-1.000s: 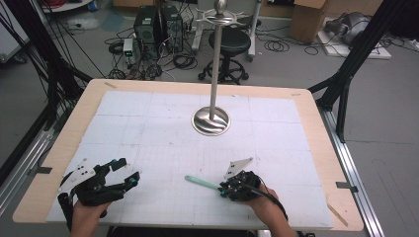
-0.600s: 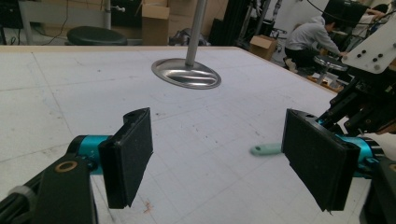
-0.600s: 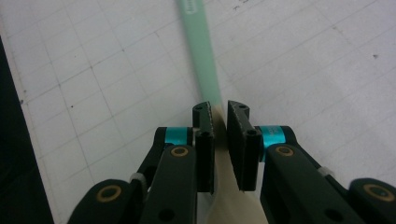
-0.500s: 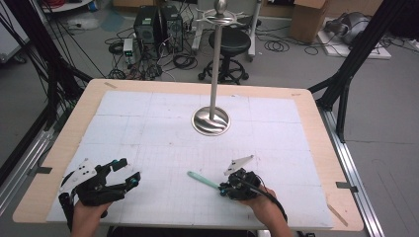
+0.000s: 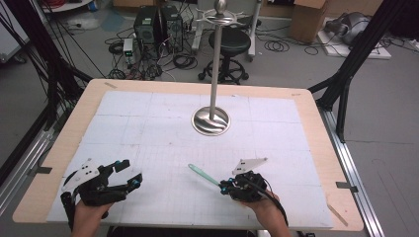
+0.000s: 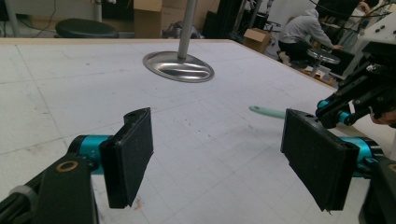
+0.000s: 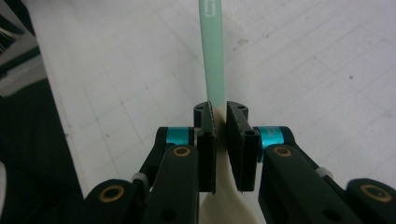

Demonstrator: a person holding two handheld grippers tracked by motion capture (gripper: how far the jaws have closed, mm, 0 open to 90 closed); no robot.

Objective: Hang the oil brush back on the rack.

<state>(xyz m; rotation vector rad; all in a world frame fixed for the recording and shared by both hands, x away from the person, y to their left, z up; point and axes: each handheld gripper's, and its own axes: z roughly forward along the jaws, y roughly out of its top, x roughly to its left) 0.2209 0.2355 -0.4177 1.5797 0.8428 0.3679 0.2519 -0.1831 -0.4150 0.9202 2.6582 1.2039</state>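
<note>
Currently the right gripper (image 5: pixel 226 188) clamps a pale green utensil (image 5: pixel 203 175), probably a spatula, low over the white mat (image 5: pixel 148 128) at the near right, handle pointing up-left. Left gripper (image 5: pixel 129 173), jaws wide apart, holds nothing at the near left. If hung on the metal stand (image 5: pixel 212 84), grip firmly and approach level; base (image 5: pixel 211 121) lies ahead.

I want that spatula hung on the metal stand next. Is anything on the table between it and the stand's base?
Nothing visible. The right tongs are shut on the spatula, and bare white table runs from there to the stand. The open left tongs sit off to the side.
</note>
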